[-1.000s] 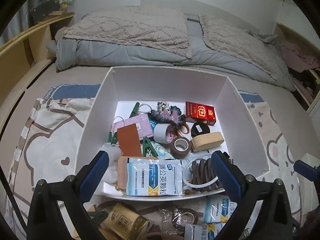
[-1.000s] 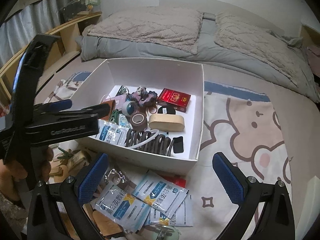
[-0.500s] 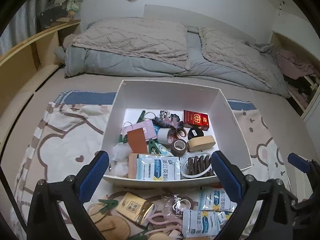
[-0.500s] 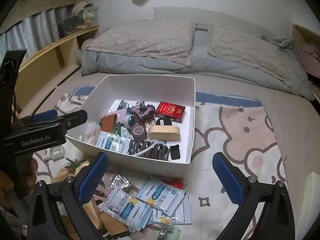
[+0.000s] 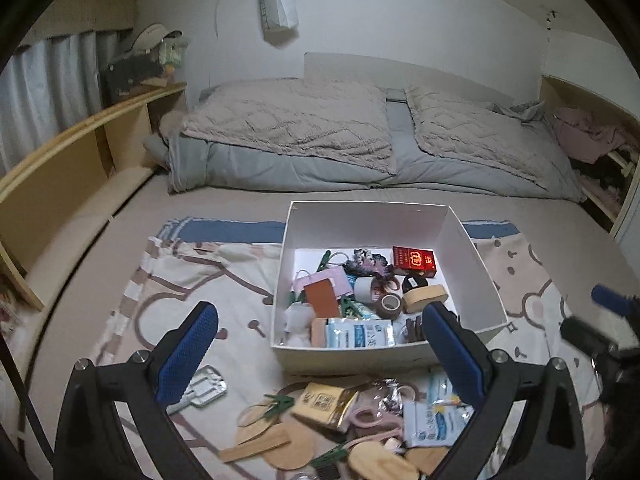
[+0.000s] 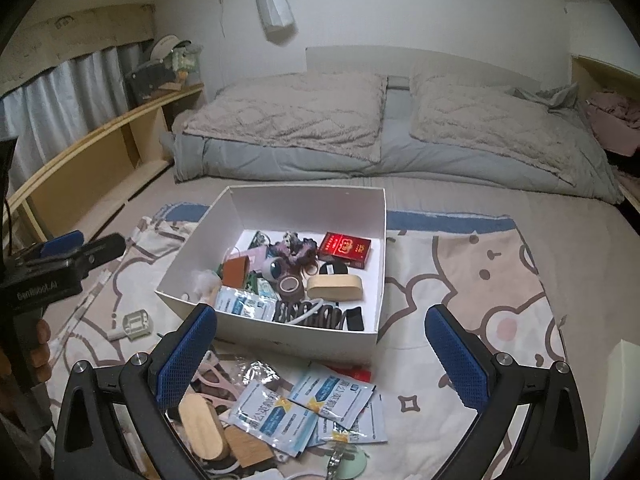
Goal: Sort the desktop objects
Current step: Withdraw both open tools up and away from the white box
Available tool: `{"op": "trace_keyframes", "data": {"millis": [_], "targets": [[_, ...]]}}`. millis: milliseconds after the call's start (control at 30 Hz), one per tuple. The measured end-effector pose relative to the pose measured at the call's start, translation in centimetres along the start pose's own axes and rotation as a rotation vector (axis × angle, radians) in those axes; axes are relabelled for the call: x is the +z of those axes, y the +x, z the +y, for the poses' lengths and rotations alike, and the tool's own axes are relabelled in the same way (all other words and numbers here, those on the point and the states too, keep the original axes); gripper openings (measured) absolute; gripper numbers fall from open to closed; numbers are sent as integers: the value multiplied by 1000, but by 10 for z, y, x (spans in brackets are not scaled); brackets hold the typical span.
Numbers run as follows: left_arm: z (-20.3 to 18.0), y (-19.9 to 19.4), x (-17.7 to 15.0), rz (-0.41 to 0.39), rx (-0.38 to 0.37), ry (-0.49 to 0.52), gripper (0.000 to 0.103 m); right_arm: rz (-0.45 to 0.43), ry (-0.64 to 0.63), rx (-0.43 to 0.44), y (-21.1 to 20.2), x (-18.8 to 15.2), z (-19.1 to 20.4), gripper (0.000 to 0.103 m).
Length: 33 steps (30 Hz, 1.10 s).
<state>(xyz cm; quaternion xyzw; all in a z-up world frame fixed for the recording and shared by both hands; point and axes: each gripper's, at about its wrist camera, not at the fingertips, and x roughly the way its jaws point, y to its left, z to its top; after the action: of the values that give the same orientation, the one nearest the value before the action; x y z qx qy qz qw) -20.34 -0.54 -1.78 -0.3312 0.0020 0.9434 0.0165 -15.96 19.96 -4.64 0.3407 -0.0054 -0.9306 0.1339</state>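
A white cardboard box (image 5: 474, 252) (image 6: 272, 208) sits on a cartoon-print blanket. Inside lie a red packet (image 5: 414, 261) (image 6: 345, 249), tape rolls (image 5: 390, 305), a tan oval case (image 6: 335, 286), a brown card (image 5: 320, 299) and medicine sachets (image 5: 358, 333). In front of the box is a loose pile: sachets (image 6: 276, 414), a gold packet (image 5: 326, 402), wooden pieces (image 5: 260, 444), a green clip (image 5: 280, 405). My left gripper (image 5: 320, 354) hangs open above the pile. My right gripper (image 6: 320, 356) is open too, empty, over the box's near wall. The left gripper (image 6: 60, 258) shows at the left of the right wrist view.
A small metal case (image 5: 206, 388) (image 6: 136, 324) lies on the blanket left of the box. A bed with grey quilt and pillows (image 5: 320, 136) fills the back. Wooden shelving (image 5: 80, 152) runs along the left. A hand (image 6: 36, 344) holds the left tool.
Both grippers have pulled back and up from the box, so it looks smaller and farther. More of the loose pile and the room shows. Both stay open and empty.
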Motion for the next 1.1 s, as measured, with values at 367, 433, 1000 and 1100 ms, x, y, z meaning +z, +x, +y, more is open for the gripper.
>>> {"op": "trace_keyframes", "data": {"millis": [367,433,1000,1100], "targets": [[19,-49,-14,-44,-19,-22,103,-37,-18,-8,-30,-5,10,103],[22,-54,-17,-43,-19,-27,103,-38,-25,-11,-33,-6,12,103],[33,-72,-46,27,-6,-34,103,-56,-27,-29,-65,-25,18,103],[33,-75,-51,31,-2,-27,103,-64,-27,-36,-69,-27,18,103]]}}
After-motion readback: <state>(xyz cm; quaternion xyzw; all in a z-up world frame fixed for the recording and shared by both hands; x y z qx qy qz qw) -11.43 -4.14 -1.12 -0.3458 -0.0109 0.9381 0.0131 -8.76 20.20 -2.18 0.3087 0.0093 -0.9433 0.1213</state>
